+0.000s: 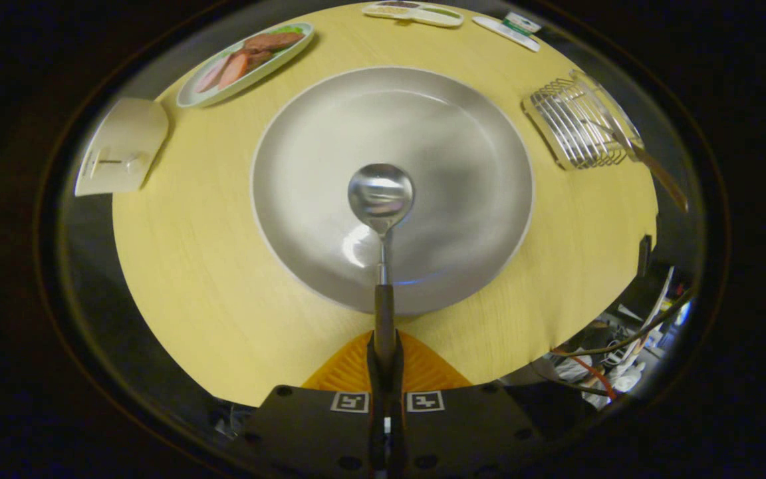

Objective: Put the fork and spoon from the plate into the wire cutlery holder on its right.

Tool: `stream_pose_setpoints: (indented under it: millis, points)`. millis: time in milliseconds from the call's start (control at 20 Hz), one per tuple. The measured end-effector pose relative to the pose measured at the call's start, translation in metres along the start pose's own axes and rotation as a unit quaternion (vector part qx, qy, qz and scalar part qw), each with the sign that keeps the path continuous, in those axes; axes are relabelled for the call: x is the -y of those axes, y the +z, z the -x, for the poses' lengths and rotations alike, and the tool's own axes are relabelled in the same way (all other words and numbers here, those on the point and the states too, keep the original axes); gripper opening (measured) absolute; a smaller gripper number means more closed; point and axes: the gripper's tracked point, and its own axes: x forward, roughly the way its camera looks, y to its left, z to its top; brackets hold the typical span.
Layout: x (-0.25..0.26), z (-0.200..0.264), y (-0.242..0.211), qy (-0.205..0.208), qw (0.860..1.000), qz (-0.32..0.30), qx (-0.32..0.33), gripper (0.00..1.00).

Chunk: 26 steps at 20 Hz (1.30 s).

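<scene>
My gripper (384, 352) is shut on the dark handle of the spoon (381, 199). The spoon points straight ahead from the fingers, its shiny bowl hanging over the middle of the grey plate (303, 133). The plate lies on the round wooden table (190, 266), with no other cutlery on it. Beyond the plate to the right stands the wire cutlery holder (572, 130). A fork (649, 163) leans in it, its handle sticking out toward the table's right edge.
A long dish of sliced food (247, 63) sits beyond the plate on the left. A cream napkin holder (120, 146) stands at the table's left edge. Small flat items (413, 13) lie at the far side. Cables and clutter (612, 359) lie on the floor to the right.
</scene>
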Motion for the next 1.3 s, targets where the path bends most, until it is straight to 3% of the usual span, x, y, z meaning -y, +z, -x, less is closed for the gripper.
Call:
stream_pose_setpoints:
  millis: [200,600,950,1300]
  points:
    - [0.016,0.027,-0.007,-0.018,1.000,0.022,-0.006,0.06]
    - [0.052,0.090,-0.002,-0.024,1.000,0.009,-0.005,0.06]
    - [0.095,0.122,0.038,-0.017,0.998,-0.060,0.011,0.07]
    - [0.140,0.117,0.079,-0.011,0.992,-0.127,0.006,0.06]
